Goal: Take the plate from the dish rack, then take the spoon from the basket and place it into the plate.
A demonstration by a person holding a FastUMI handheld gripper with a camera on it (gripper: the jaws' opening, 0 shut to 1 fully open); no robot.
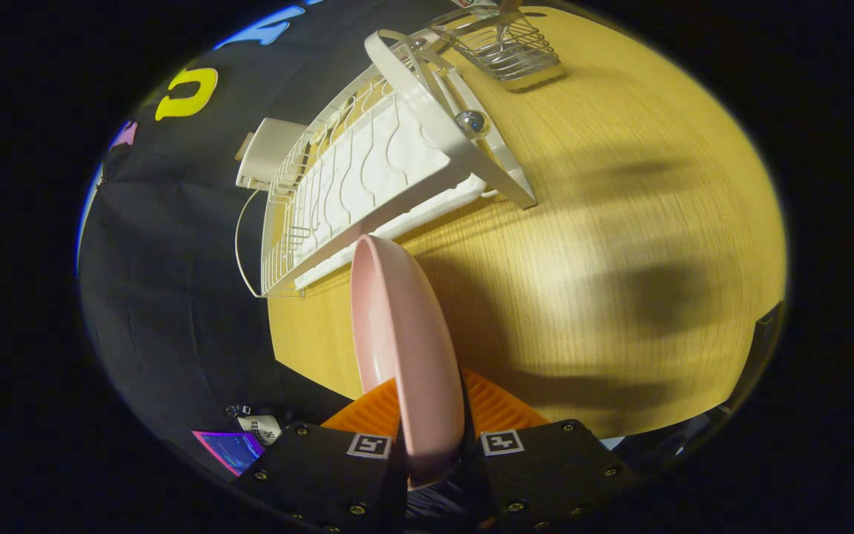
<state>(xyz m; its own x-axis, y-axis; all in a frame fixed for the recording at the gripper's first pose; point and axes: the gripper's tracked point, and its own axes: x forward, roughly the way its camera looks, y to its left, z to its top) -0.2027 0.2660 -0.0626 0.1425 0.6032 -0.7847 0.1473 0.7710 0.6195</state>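
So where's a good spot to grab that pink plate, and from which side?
By its rim, edge-on, just as the tool has it now. The pink plate stands on edge between the two fingers, one against each face, so the thin rim slips into the gap. Coming at the broad face would probably give the fingers nothing to close on. The white dish rack lies beyond on the wooden table.

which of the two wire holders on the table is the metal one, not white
The small wire basket, far beyond the fingers past the dish rack; the rack is white and larger. The gripper holds the pink plate.
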